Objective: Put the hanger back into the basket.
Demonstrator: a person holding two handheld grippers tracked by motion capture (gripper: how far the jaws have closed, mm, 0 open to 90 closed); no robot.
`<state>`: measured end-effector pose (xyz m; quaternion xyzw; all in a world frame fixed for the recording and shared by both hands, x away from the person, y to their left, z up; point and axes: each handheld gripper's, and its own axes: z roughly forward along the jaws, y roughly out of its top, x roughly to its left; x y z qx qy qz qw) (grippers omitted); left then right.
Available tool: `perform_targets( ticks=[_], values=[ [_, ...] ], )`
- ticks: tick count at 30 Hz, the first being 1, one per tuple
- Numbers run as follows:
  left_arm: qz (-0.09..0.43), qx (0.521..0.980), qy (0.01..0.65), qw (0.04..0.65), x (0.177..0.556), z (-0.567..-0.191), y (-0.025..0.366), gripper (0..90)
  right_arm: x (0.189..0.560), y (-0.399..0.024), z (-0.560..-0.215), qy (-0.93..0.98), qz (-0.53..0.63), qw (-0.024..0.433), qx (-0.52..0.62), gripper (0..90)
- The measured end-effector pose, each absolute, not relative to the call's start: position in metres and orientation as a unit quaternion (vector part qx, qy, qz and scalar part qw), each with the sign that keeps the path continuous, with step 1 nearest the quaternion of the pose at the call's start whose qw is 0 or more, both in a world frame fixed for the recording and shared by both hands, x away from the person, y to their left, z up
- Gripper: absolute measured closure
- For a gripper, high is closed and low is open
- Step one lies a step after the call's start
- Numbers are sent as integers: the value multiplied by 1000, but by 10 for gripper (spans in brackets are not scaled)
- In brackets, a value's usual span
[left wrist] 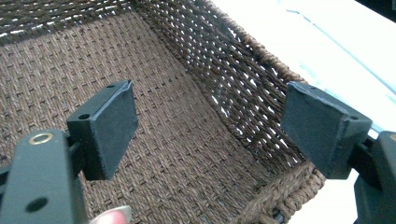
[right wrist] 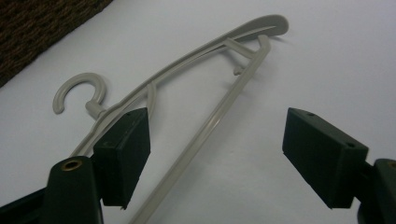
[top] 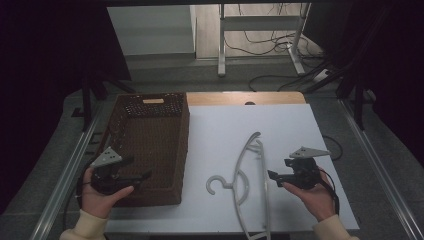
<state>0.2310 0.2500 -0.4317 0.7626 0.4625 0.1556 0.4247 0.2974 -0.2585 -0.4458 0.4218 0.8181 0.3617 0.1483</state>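
Hanger (top: 248, 175) flat beside right gripper (top: 274, 175)

Parted jaws over woven basket (left wrist: 187, 140)

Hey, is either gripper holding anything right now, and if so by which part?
Nothing is held. The right gripper stands open above the hanger, pads clear of it. The left gripper is open over the basket.
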Motion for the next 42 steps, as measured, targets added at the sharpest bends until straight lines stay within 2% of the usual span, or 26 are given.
perform_targets(
  ticks=[23, 42],
  values=[
    [156, 763, 461, 425, 230, -430, 250, 185, 318, -197, -458, 845, 316, 114, 416, 282],
    [153, 765, 462, 422, 231, -433, 249, 184, 334, -166, -488, 868, 245, 85, 423, 347]
  ],
)
